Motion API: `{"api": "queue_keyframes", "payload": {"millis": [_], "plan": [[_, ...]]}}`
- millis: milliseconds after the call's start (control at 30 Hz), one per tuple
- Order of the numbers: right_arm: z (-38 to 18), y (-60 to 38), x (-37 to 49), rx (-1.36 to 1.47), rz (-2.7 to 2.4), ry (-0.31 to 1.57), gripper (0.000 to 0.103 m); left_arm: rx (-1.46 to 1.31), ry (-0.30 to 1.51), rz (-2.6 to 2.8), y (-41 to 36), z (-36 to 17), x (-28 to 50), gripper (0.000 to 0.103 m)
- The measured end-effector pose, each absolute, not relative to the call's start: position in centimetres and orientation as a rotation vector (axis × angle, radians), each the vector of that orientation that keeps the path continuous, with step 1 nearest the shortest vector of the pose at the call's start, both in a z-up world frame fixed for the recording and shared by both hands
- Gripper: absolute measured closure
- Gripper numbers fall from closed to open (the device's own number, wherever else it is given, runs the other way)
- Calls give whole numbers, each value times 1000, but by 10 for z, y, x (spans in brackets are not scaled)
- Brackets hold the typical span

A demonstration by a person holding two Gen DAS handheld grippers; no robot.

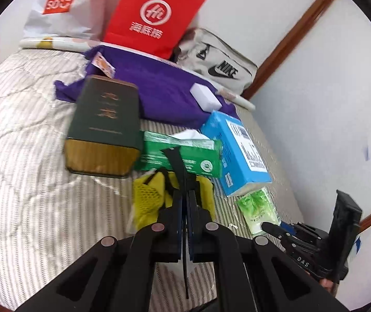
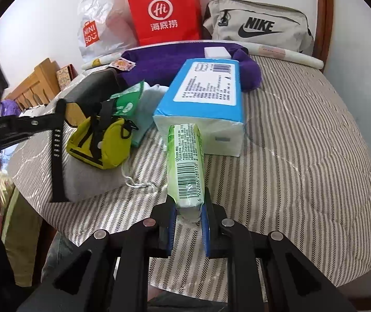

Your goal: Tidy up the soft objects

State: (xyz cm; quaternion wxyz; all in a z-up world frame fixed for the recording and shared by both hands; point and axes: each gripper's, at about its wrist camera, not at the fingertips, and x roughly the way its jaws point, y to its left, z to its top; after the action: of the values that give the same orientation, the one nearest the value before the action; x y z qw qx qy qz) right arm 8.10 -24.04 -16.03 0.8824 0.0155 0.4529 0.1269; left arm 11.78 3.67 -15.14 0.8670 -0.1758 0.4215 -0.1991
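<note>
Our left gripper (image 1: 185, 197) has its jaws pressed together on a black strap (image 1: 176, 166) of the small yellow pouch (image 2: 99, 145), which sits at the near edge of the striped bed cover (image 2: 302, 156). Our right gripper (image 2: 189, 208) has its jaws closed on the near end of a green tissue pack (image 2: 185, 166), whose far end touches the blue tissue pack (image 2: 203, 93). Beside the pouch we see a green wipes pack (image 1: 182, 153) and a dark green tin (image 1: 104, 127). Further back a purple cloth (image 1: 159, 88) carries a white sponge block (image 1: 205, 96). Against the wall stand a red paper bag (image 2: 164, 13), a white plastic bag (image 2: 102, 26) and a grey Nike bag (image 2: 258, 26).
</note>
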Motion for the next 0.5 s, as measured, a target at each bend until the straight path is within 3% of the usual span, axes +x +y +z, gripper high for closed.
{"api": "queue_keyframes", "payload": {"millis": [200,500], "plan": [[-159,-242,81,26,249,946,86,-300,909,-219,69,-156,124,99],[-162,-234,86,13,265,967,86,-225,1015,-151,55,-201,152,99]]}}
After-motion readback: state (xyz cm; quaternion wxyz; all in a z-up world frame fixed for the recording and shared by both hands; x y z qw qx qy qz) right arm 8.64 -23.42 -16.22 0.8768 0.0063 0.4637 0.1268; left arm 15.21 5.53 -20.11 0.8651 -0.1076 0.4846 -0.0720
